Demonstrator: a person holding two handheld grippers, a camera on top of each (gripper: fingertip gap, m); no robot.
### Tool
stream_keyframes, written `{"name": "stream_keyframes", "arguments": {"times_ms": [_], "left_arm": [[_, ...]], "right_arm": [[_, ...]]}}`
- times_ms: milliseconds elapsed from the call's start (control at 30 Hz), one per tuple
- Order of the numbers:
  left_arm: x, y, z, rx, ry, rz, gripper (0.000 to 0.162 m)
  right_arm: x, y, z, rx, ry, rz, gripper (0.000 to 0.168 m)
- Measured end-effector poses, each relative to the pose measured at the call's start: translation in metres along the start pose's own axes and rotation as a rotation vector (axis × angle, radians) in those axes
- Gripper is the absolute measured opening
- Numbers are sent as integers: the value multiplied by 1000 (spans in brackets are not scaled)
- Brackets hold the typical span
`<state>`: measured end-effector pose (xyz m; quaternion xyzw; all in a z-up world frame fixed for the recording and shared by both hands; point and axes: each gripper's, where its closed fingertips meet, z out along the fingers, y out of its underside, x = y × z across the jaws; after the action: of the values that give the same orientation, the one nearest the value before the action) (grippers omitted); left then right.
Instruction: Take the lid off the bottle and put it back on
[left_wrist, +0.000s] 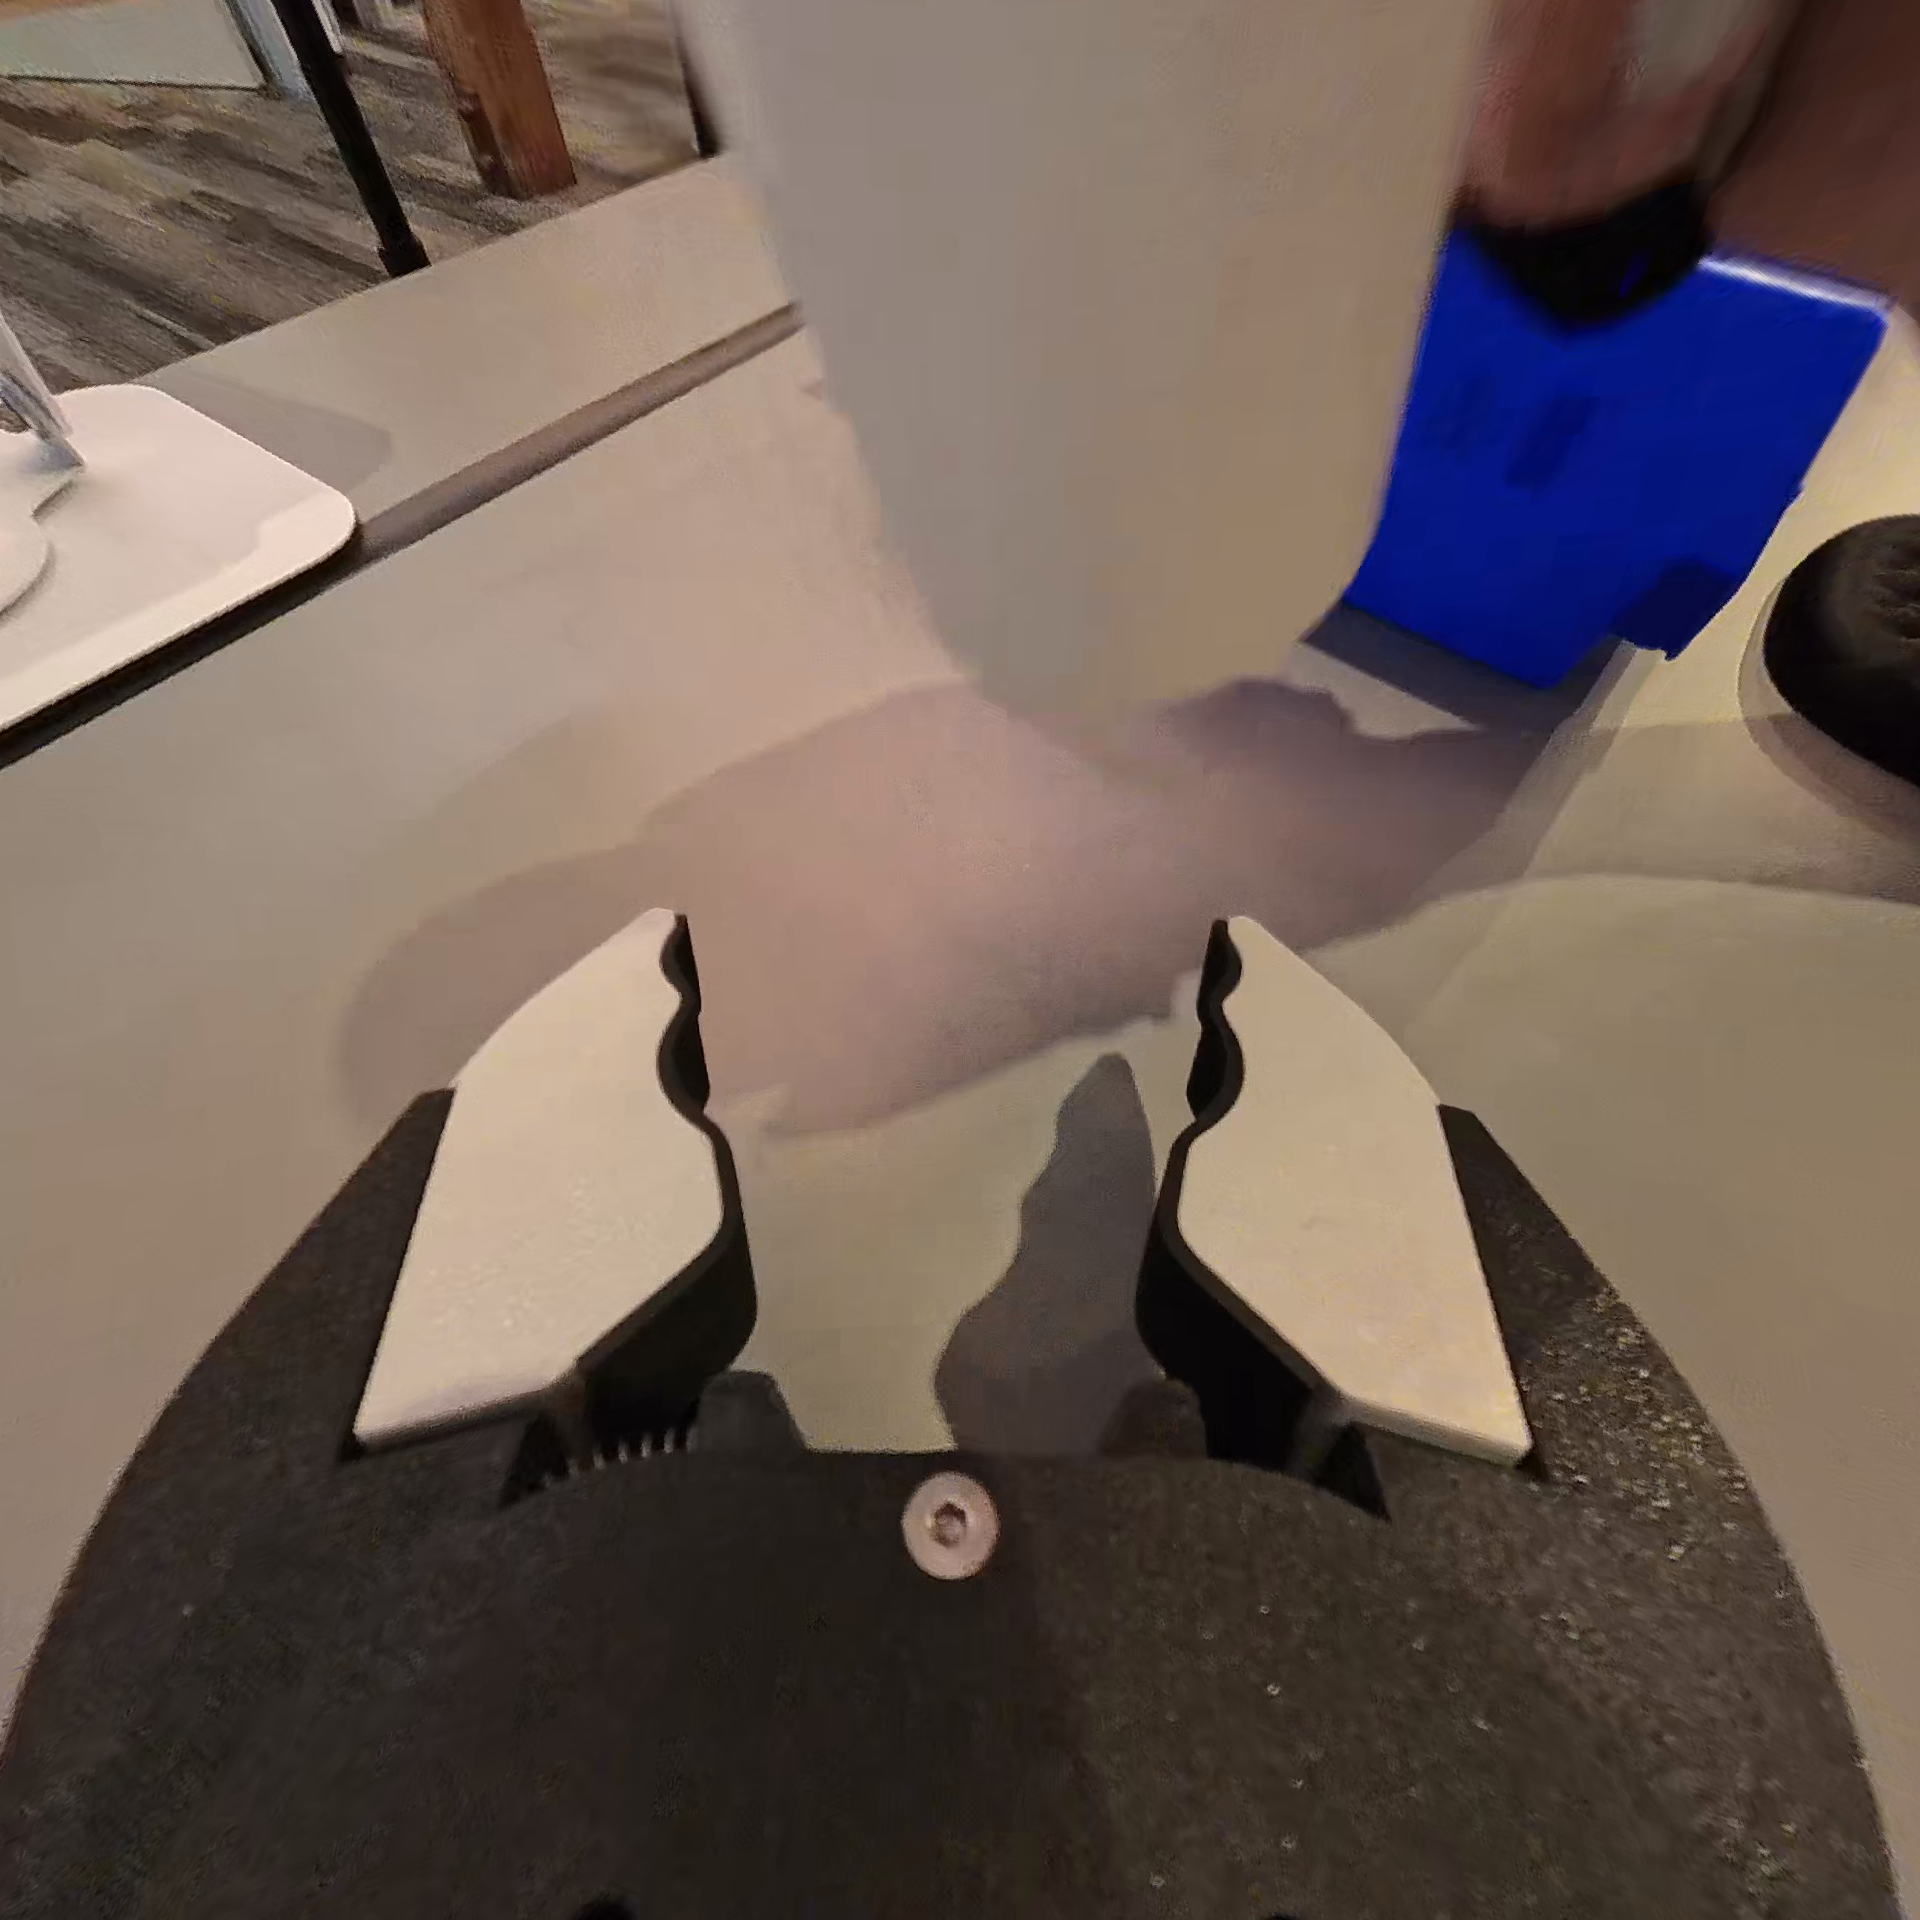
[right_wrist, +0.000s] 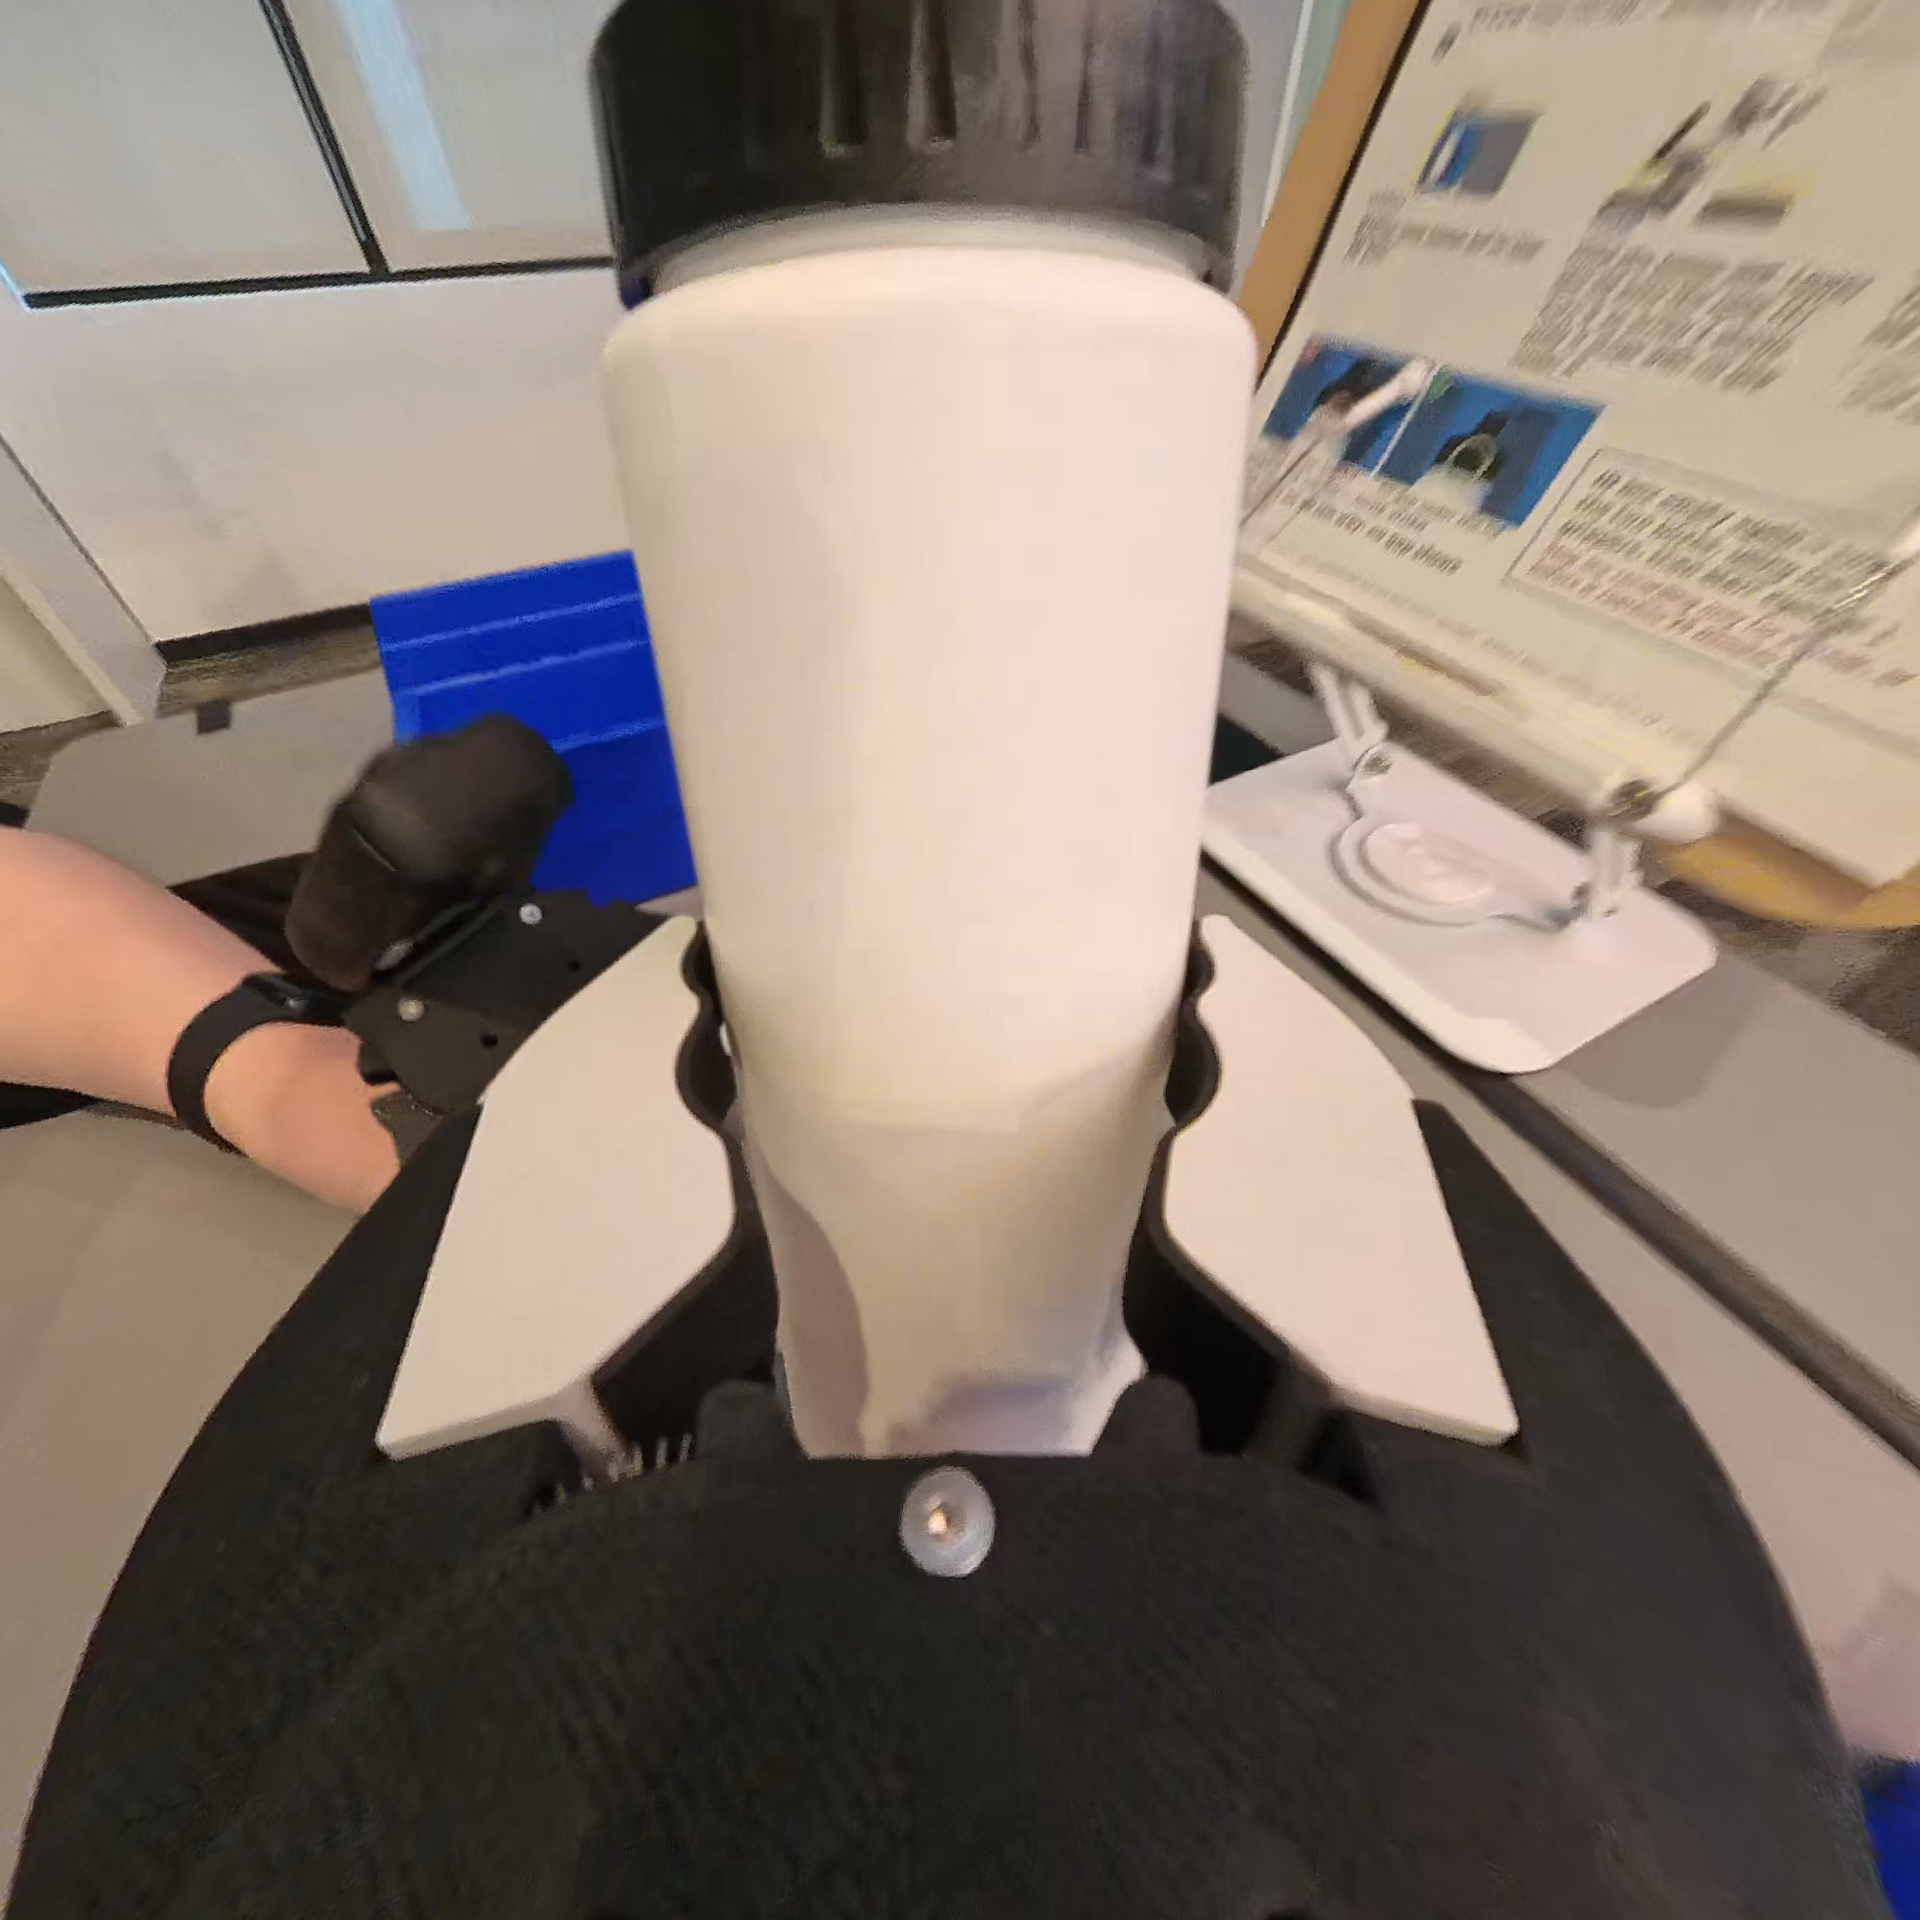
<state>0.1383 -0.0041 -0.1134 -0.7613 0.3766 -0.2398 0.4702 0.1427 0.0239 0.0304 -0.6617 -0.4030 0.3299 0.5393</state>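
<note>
- Right gripper (right_wrist: 940, 1049): both fingers clamped on the lower body of the bottle (right_wrist: 930, 665), one finger (right_wrist: 582, 1195) on each flank; the bottle's base sits deep in the gap, close to the gripper's black body.
- Bottle, position: rises from between the right gripper's fingers toward the top of the right wrist view, roughly upright. In the left wrist view the same bottle (left_wrist: 1091, 343) appears blurred, ahead of and above the left gripper, its bottom edge over the table (left_wrist: 260, 935); whether it touches the table cannot be told.
- Left gripper (left_wrist: 951, 997): fingers spread apart with nothing between them, low over the table, separate from the bottle.
- Bottle, appearance: plain white, matte, cylindrical with rounded shoulders, no visible markings.
- Lid (right_wrist: 920, 125): black, wide, ribbed around its side, seated on the bottle's neck.
- Surroundings: blue block (left_wrist: 1621, 457) on the table behind the bottle; white stand base (right_wrist: 1455, 894) holding a printed board (right_wrist: 1621, 343), to the right in the right wrist view; a person's forearm with a black wristband (right_wrist: 208, 1049) at that view's left edge.
</note>
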Motion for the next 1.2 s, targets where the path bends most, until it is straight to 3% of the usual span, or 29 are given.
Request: {"name": "stream_keyframes", "arguments": {"times_ms": [100,167,267,400,567,667,900,1200], "left_arm": [[2,2,1,-10,12,0,92],[3,3,2,-15,16,1,92],[5,4,3,-24,20,12,92],[8,6,5,-38,27,26,92],[9,7,5,-42,30,28,92],[9,8,6,-50,35,26,92],[11,10,7,-61,44,31,92],[12,11,8,-74,51,30,92]], "right_arm": [[24,-38,-48,40,107,-49,85],[48,-46,-88,-20,199,-27,85],[93,-16,-143,-225,361,127,86],[137,63,-184,-501,462,460,85],[159,160,-203,-881,546,655,85],[156,193,-210,-1072,561,665,85],[157,208,-214,-1136,613,720,85],[149,224,-218,-1229,562,781,86]]}}
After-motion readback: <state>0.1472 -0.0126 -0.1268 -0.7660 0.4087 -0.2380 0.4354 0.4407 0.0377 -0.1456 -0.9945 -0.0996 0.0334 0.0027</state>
